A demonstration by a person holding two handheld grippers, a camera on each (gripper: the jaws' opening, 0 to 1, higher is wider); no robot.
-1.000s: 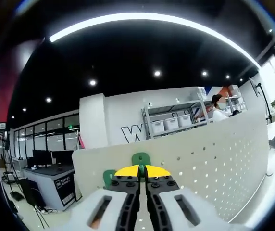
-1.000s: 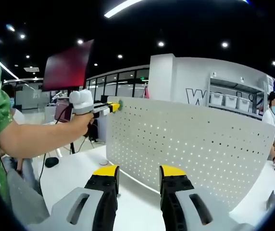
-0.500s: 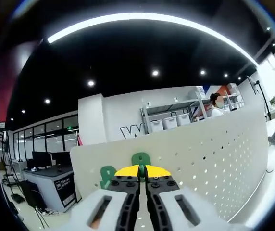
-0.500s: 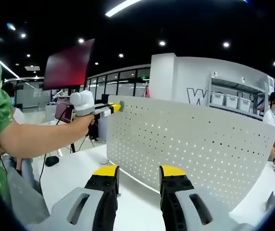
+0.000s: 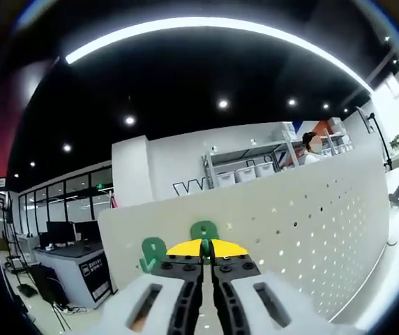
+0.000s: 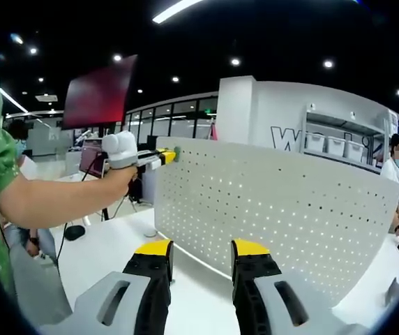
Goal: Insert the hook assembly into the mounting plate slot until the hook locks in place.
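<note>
The right gripper (image 6: 198, 252) hangs released above the worktop (image 6: 116, 244). The left gripper (image 5: 201, 246), fingers clenched on the green hook (image 5: 203, 231), meets the pegboard's (image 5: 311, 223) top corner; press squarely until it seats.

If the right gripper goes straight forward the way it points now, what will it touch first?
Most likely the white perforated board. The right gripper is open with nothing between its jaws, and the board stands upright directly ahead on the white table. How much gap remains is hard to judge.
</note>
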